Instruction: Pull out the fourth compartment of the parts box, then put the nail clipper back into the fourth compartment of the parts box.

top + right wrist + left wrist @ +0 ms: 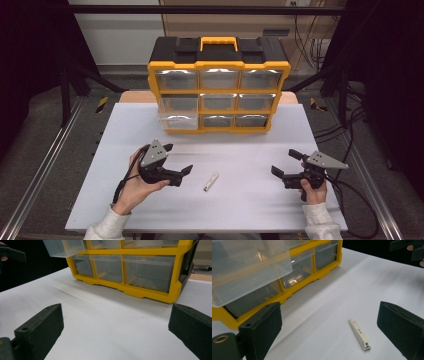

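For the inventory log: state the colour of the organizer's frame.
Yellow frame, black top and clear drawers; the high view shows it best.

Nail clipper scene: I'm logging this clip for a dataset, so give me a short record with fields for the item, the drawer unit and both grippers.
item: nail clipper, lying flat on the white table, between the two grippers
storage: yellow drawer organizer at the back; its bottom-left drawer is pulled out
left gripper: open, held by the clipper, not touching it
right gripper: open, holding nothing
contact: none with the clipper
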Available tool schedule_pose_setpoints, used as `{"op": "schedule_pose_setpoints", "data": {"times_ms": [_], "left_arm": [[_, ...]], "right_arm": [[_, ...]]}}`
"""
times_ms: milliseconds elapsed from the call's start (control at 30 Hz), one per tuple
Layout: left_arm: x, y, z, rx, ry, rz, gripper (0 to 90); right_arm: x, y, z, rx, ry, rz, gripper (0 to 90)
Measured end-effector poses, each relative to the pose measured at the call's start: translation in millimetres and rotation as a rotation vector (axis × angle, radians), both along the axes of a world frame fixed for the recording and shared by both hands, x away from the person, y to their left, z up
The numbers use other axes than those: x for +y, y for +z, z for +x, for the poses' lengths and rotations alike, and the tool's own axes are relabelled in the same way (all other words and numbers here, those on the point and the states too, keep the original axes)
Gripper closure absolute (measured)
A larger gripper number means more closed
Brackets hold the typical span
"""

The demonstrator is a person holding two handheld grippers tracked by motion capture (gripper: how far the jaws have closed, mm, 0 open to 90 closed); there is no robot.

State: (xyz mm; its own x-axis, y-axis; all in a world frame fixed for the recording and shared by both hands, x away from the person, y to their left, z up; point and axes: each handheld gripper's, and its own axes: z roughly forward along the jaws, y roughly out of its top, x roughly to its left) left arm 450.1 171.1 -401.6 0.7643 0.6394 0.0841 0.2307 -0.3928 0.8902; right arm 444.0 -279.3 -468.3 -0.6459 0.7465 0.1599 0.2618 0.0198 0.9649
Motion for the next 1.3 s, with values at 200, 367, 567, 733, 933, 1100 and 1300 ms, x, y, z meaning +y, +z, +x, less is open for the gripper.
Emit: {"op": "schedule_pose_setpoints", "data": {"times_ms": [200, 367, 567, 733, 933, 1100, 1300], "left_arm": [[-9.0, -5.4, -0.4, 0.016, -0.019, 0.022, 5.7], [-15.4, -9.0, -1.0, 0.028, -0.029, 0.031, 5.7], [-25.5, -14.7, -1.7, 0.046, -0.041, 0.053, 5.7], [-33.8, -21.1, -1.9, 0.066, -0.049, 0.075, 6.1], [-42.9, -28.4, -2.5, 0.091, -0.063, 0.096, 6.3], [-50.6, -35.3, -2.0, 0.111, -0.071, 0.115, 6.2], [-61.1, -46.3, -1.6, 0.161, -0.074, 0.143, 7.0]], "right_arm": [[0.1, 0.0, 0.1, -0.001, 0.001, 0.002, 0.3], [0.1, -0.2, 0.4, -0.002, 0.001, 0.001, 0.3], [-0.1, 0.1, -0.1, -0.003, -0.001, 0.003, 0.3], [-0.2, 0.1, -0.2, -0.005, 0.001, 0.002, 0.3], [-0.5, 0.0, -0.4, -0.004, 0.0, -0.003, 0.3], [-0.5, -0.1, -0.6, -0.004, 0.002, -0.005, 0.3], [-0.3, -0.2, -0.6, -0.005, 0.003, -0.006, 0.2]]}}
